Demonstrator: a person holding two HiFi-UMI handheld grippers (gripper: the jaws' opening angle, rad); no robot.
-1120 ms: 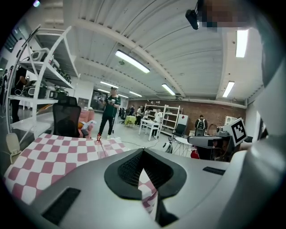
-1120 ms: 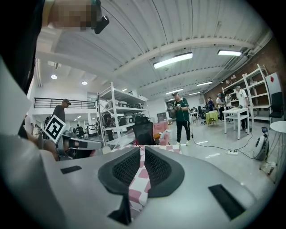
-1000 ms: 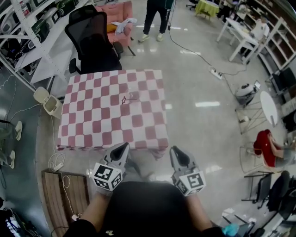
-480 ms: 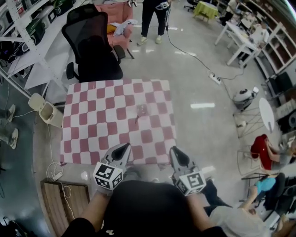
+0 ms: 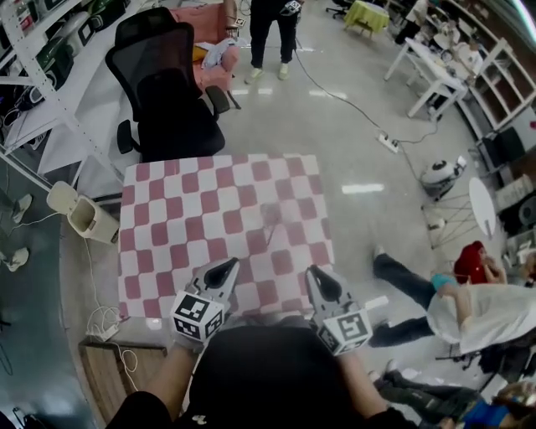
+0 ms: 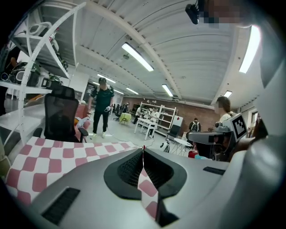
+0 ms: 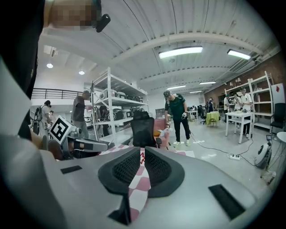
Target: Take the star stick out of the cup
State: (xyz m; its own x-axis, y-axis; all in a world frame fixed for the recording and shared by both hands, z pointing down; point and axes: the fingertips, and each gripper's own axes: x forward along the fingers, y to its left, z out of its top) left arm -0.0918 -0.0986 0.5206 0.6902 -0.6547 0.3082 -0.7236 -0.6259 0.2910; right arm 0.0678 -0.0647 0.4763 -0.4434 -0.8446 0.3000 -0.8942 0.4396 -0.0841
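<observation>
A clear cup (image 5: 272, 214) stands on the pink-and-white checkered table (image 5: 176, 226), right of its middle, blurred in the head view. A thin stick (image 5: 269, 235) leans out of it toward me. In the right gripper view a small red star (image 7: 142, 157) shows through the thin slit between the jaws. My left gripper (image 5: 229, 265) (image 6: 143, 150) and right gripper (image 5: 311, 272) (image 7: 143, 152) hover side by side over the table's near edge, both shut and empty, well short of the cup.
A black office chair (image 5: 167, 92) stands at the table's far side, a pink seat (image 5: 209, 38) behind it. A white bin (image 5: 82, 214) sits left of the table. One person stands far off (image 5: 270, 21); another is low on the floor at right (image 5: 452, 306).
The table has come closer, and its near edge now lies under both grippers. The cup sits lower in the head view. A person has come into view at the right.
</observation>
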